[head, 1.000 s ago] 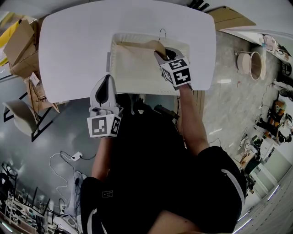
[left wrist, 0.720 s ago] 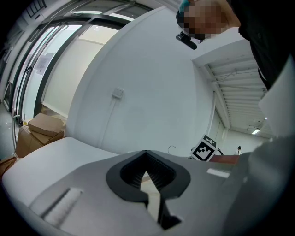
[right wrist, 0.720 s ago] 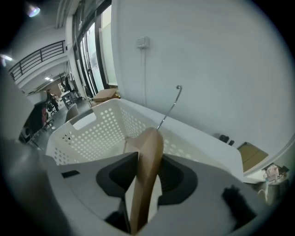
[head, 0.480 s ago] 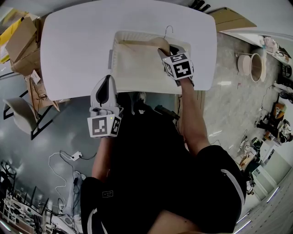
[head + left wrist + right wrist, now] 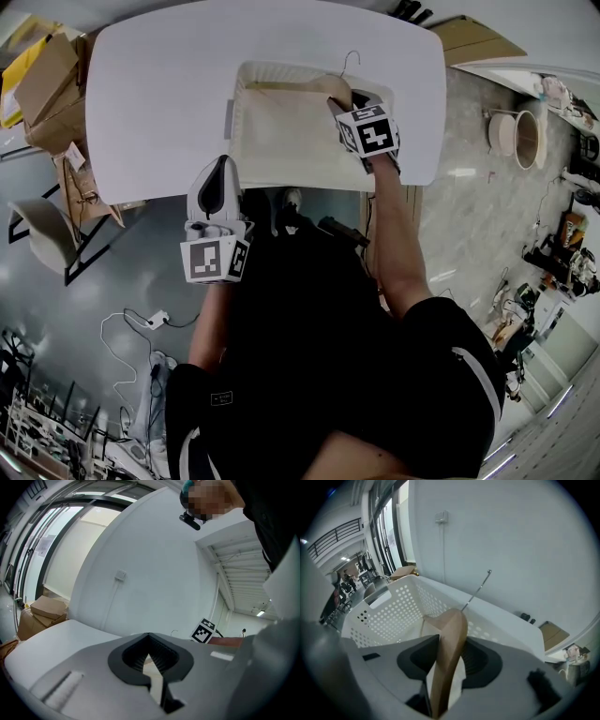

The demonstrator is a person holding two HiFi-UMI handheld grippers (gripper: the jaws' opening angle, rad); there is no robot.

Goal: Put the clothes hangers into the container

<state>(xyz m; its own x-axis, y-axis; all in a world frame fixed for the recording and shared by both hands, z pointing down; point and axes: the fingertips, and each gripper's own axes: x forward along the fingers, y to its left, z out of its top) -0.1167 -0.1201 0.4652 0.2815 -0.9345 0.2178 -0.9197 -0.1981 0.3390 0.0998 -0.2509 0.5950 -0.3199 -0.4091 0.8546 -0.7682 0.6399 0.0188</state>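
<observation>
- White plastic basket (image 5: 236, 131) with lots of little holes sits on a white table (image 5: 150, 94), near the top middle of the head view.
- Brown wooden clothes hanger (image 5: 317, 87) is inside the basket, at its far right end. It leans up against the far wall.
- Its thin metal hook (image 5: 349, 62) pokes up over the basket's rim, at the top of the head view.
- Low over the right end of the basket is the right gripper (image 5: 345, 99), pointing steeply down. Its marker cube (image 5: 367, 131) shows just below it in the frame.
- In the right gripper view the wooden hanger runs up the middle, between the two jaws.
- Those jaws have just been opening. They are now apart and look loose around the hanger, not squeezing it.
- Off the table at the lower left of the basket is the left gripper (image 5: 217, 161), just past the table's near edge. It points almost flat.
- In the left gripper view its jaw tips meet at the front, and nothing is between them.
- The right gripper's cube shows far away on the right of the left gripper view.
- Brown cardboard boxes (image 5: 42, 94) lie on the grey floor at the upper left of the head view.
</observation>
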